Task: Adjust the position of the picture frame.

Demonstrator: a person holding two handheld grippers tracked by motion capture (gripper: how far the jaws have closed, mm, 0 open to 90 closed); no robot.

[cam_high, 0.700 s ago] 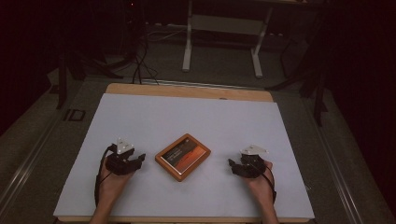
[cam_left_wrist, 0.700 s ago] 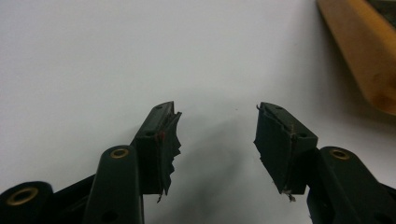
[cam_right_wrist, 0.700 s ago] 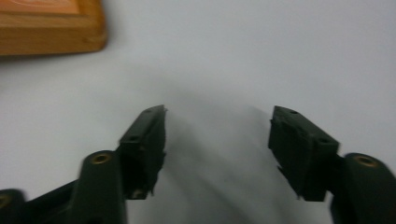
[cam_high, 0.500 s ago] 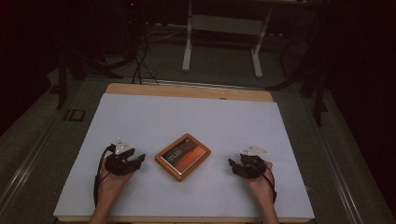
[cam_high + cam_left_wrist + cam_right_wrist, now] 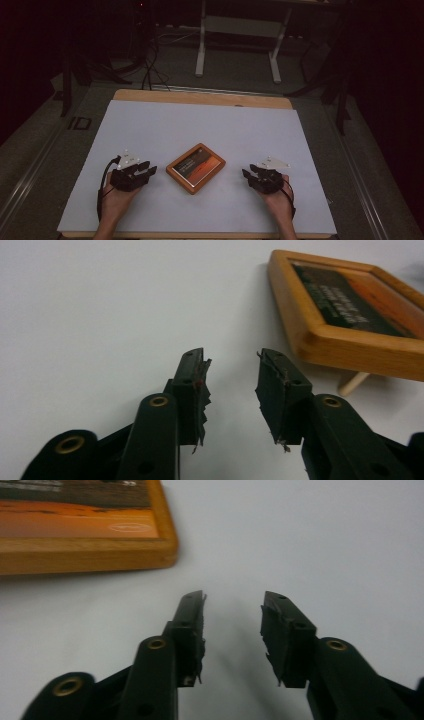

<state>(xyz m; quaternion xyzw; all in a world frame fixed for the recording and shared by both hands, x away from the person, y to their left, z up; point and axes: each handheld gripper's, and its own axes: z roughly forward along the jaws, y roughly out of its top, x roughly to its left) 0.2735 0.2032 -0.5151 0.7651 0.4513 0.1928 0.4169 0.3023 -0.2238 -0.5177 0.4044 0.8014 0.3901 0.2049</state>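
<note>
Both the left gripper (image 5: 150,170) and right gripper (image 5: 246,175) are resting part-open and empty beside the framed picture (image 5: 195,167); approaching its raised wooden edges squarely is advisable.

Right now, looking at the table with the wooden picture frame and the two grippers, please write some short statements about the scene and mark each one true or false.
1. The wooden picture frame lies between the left gripper and the right gripper. True.
2. The left gripper is shut on the frame's edge. False: its jaws stand apart over the bare white table cover, with nothing between them.
3. A small peg-like wooden piece shows under the frame's edge in the left gripper view. True.
4. The right gripper holds the frame's corner. False: its jaws are open and apart from the frame.
5. The frame stands upright on the table. False: it lies roughly flat, picture side up.
</note>
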